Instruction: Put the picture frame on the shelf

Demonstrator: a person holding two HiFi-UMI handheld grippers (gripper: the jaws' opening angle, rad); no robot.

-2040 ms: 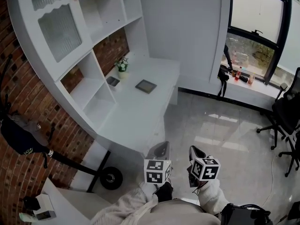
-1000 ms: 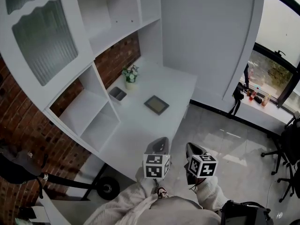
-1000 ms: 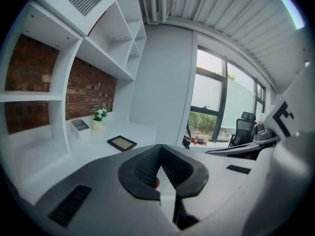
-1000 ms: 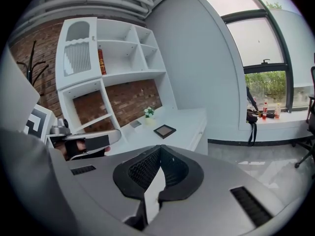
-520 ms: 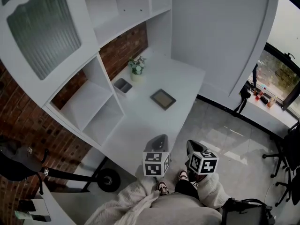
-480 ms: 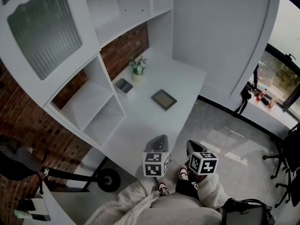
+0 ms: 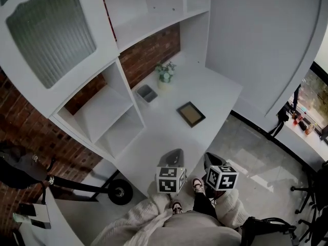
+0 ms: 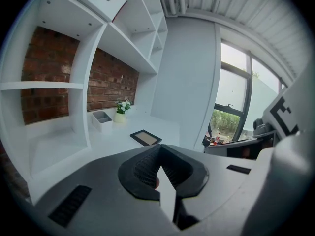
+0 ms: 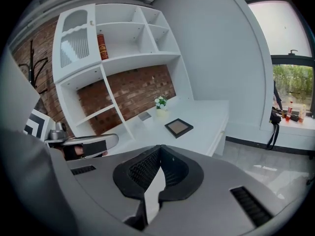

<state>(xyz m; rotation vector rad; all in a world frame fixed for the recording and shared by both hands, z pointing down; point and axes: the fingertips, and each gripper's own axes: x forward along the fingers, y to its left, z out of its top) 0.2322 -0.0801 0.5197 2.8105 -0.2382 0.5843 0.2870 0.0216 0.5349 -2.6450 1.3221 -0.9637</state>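
Note:
A dark picture frame (image 7: 191, 114) with a tan middle lies flat on the white desk (image 7: 164, 142), also seen ahead in the left gripper view (image 8: 145, 137) and the right gripper view (image 9: 178, 127). The white shelf unit (image 7: 105, 104) stands along the brick wall to the left of it, with open compartments. My left gripper (image 7: 173, 158) and right gripper (image 7: 212, 161) are held low by my body at the desk's near edge, well short of the frame. Both are shut with nothing between them, as the left gripper (image 8: 160, 150) and the right gripper (image 9: 160, 149) show in their own views.
A small potted plant (image 7: 165, 72) and a grey tray (image 7: 147, 92) sit at the back of the desk. A red bottle (image 9: 102, 46) stands on an upper shelf. A wheeled stand (image 7: 119, 192) and a dark bag (image 7: 18, 170) are at the left, an office chair (image 7: 312, 204) and a window at the right.
The view has come closer to the desk and shelves; the picture frame now sits lower and further right in the head view. Both grippers stay shut and low by my body.

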